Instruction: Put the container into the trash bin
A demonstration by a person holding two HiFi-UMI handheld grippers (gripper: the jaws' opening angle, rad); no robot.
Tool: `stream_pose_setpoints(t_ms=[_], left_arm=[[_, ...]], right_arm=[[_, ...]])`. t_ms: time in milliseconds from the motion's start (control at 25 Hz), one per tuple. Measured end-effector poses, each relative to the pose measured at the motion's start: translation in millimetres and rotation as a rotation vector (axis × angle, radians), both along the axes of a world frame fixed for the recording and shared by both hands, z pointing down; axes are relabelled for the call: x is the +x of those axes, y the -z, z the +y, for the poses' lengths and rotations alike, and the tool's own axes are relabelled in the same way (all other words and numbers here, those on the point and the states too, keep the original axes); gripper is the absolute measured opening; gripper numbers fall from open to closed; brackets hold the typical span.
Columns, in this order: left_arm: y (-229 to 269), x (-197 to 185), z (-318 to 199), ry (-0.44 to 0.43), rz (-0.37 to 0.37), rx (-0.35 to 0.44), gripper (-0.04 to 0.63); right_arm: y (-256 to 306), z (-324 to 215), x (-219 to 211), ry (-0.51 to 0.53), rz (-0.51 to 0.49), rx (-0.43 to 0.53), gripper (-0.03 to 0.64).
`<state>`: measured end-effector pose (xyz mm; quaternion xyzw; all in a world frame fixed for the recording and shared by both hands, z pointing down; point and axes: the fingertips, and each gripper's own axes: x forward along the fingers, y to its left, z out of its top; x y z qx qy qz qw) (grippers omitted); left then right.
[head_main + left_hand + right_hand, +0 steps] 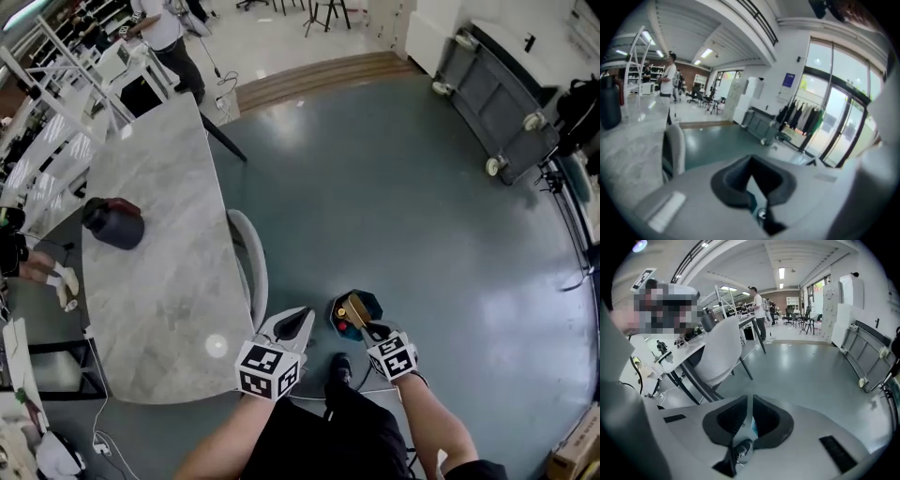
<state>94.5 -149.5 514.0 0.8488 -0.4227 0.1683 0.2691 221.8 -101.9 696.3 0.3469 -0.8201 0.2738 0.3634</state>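
My left gripper point(300, 324), at the bottom centre of the head view, has its fingers together at the tips with nothing between them. My right gripper point(376, 330), just right of it, has its fingers a narrow slit apart. Its own view shows only floor and my black shoe point(740, 448) through that gap, so it grips nothing.

The only print close by is the black-and-white square marker pattern on each gripper's cube point(267, 368).

Just above my right fingertips in the picture, the dark angular trash bin point(370, 297) stands on the floor. The container point(352, 307), a tan-gold piece as far as I can make out, lies inside it beside a red thing point(343, 327) — below my right fingers rather than between them, and to the right of my left ones.

Left of the bin, a white chair point(251, 262) is tucked against the marble table point(159, 281). A dark jug point(112, 223) with a red top stands on the table near the left edge.

In the left gripper view a blue sign point(789, 79) hangs on the far wall — its print is too small to read. At the head view's upper right is a grey cart point(497, 103) on casters, and at the top left a person point(169, 37) stands by the table's end.
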Motion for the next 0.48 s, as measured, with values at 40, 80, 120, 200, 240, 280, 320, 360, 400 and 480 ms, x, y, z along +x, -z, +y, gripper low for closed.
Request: stream_pose_setpoints(t_ms=[40, 80, 120, 200, 240, 280, 320, 360, 400, 480], left_arm=[[7, -5, 1, 0.011, -0.001, 0.008, 0.005], [15, -11, 2, 0.022, -0.003, 0.017, 0.005], [24, -16, 3, 0.032, -0.006, 0.028, 0.005], [43, -28, 5, 0.049, -0.012, 0.057, 0.005], [52, -36, 8, 0.054, -0.018, 0.074, 0.005], [60, -44, 10, 0.056, -0.029, 0.092, 0.005], [67, -52, 13, 0.057, -0.042, 0.112, 0.005], [74, -62, 16, 0.056, -0.055, 0.130, 0.005], [81, -71, 20, 0.056, -0.065, 0.145, 0.005], [95, -90, 30, 0.058, -0.075, 0.167, 0.005]], right_arm=[[11, -3, -4, 0.002, -0.006, 0.014, 0.030], [23, -6, -7, -0.002, -0.015, 0.028, 0.028], [35, -8, -10, -0.010, -0.027, 0.040, 0.023], [58, -11, -17, -0.028, -0.057, 0.059, 0.017], [69, -12, -23, -0.030, -0.071, 0.069, 0.014], [79, -12, -30, -0.027, -0.082, 0.079, 0.011], [88, -12, -37, -0.020, -0.089, 0.091, 0.008], [97, -13, -45, -0.013, -0.095, 0.104, 0.005], [106, -14, -52, -0.009, -0.101, 0.116, 0.003], [125, -14, -66, -0.017, -0.123, 0.136, -0.002]])
